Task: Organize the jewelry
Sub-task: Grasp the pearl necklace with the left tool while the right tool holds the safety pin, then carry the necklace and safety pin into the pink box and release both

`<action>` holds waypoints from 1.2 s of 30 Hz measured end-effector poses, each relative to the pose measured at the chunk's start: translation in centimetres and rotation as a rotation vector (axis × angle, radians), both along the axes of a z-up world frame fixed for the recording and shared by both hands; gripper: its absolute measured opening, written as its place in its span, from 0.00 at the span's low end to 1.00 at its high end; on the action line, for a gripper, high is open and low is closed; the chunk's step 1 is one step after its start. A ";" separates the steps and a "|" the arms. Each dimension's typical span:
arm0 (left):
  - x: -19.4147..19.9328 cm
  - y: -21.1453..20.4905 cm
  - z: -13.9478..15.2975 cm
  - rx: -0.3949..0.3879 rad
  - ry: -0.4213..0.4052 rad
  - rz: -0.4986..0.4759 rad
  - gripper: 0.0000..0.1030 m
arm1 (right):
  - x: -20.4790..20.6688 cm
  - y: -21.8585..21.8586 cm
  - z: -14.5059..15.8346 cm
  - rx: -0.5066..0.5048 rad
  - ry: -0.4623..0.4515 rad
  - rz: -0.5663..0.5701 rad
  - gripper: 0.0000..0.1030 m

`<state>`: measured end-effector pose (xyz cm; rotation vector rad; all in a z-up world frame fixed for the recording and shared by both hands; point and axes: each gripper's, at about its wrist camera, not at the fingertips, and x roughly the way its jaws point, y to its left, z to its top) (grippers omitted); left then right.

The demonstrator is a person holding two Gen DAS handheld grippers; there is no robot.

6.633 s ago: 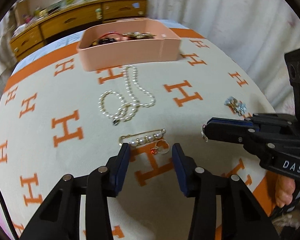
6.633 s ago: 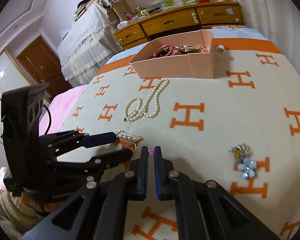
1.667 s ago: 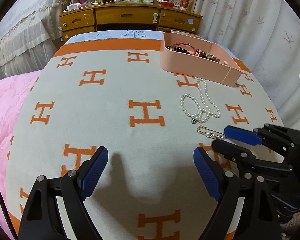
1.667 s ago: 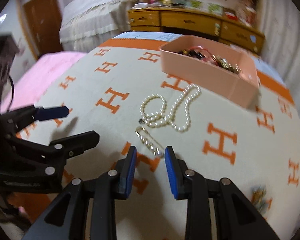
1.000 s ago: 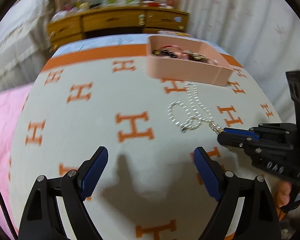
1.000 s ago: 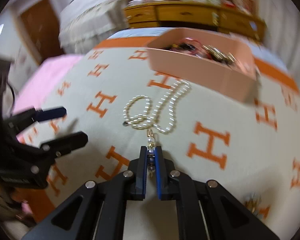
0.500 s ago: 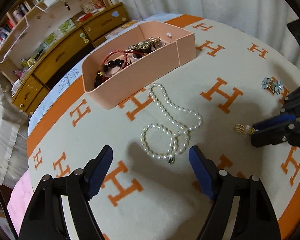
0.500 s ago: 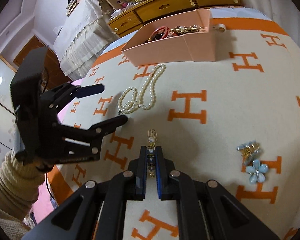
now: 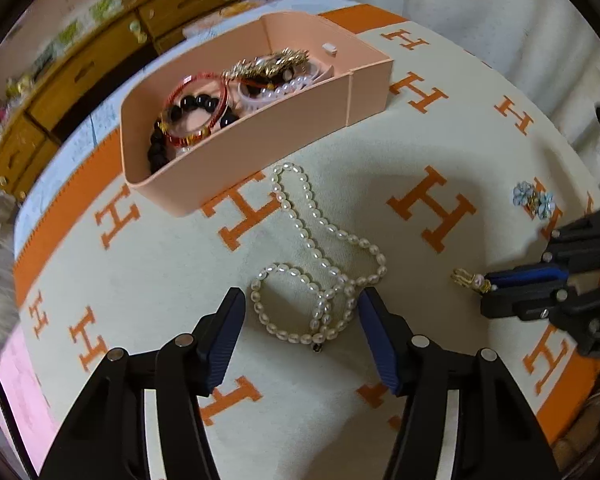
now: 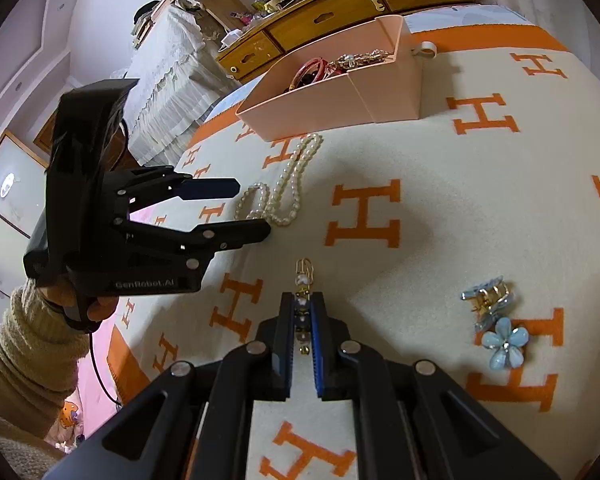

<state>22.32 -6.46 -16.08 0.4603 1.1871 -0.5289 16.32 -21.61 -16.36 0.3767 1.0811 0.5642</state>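
Note:
A white pearl necklace [image 9: 313, 249] [image 10: 283, 221] lies looped on the cream blanket in front of a pink box [image 9: 260, 152] [image 10: 340, 96] that holds bracelets and other jewelry. My left gripper [image 9: 300, 308] [image 10: 252, 210] points down over the necklace's lower loops. Its jaws are closing, with the loops between the blue pads and no clear contact. To the right, my right gripper [image 10: 303, 304] [image 9: 488, 290] is shut on a gold pin with pearls [image 10: 303, 276] [image 9: 468, 279], whose end sticks out past the fingertips.
Blue flower hair clips [image 9: 534, 200] [image 10: 500, 336] lie on the blanket at the right. A wooden dresser [image 9: 100, 64] [image 10: 340, 8] stands behind the bed. A cream-sleeved hand [image 10: 28, 344] holds the left gripper. Pink bedding shows past the blanket's left edge.
The left gripper has swung across the blanket to the pearl necklace, tilted down, and its jaws have narrowed around the loops. The right gripper still holds the pin and has barely moved.

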 end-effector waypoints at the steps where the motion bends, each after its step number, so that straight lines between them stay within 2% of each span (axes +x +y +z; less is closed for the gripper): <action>1: 0.3 0.0 0.0 -0.010 0.025 0.007 0.50 | 0.0 0.0 0.0 0.003 0.000 -0.001 0.07; 5: 0.4 -0.2 0.0 -0.022 0.067 -0.004 0.40 | -0.2 -0.2 0.0 0.009 -0.002 -0.003 0.07; 6: 0.3 -0.3 0.0 -0.023 0.069 -0.015 0.34 | -0.2 -0.3 0.0 0.011 -0.003 -0.004 0.07; 10: -0.1 -1.0 0.0 -0.020 0.077 -0.039 0.21 | -0.2 -0.5 -0.2 0.020 -0.003 -0.007 0.07; 12: -0.1 -1.0 0.1 -0.024 0.085 -0.030 0.19 | -0.3 -0.5 -0.1 0.022 -0.004 -0.008 0.07; 13: -0.2 -1.1 0.1 -0.029 0.086 -0.021 0.13 | -0.3 -0.5 -0.2 0.022 -0.004 -0.009 0.07; 16: 0.0 -0.9 0.2 -0.052 0.088 0.020 0.07 | -0.3 -0.5 -0.2 0.022 -0.005 -0.013 0.07; 22: -0.5 1.2 0.6 -0.202 0.122 0.126 0.07 | -0.7 -0.8 0.2 0.004 -0.006 -0.035 0.07; 26: -1.2 2.2 2.3 -0.273 0.103 0.165 0.07 | -0.9 -1.0 1.3 0.008 -0.026 -0.053 0.07; 32: -0.9 3.8 7.7 -0.390 0.044 0.220 0.07 | -0.2 -0.9 5.6 0.010 -0.110 -0.064 0.07; 36: -0.3 4.9 12.6 -0.438 -0.038 0.260 0.07 | 1.5 -1.0 9.7 0.017 -0.179 -0.076 0.07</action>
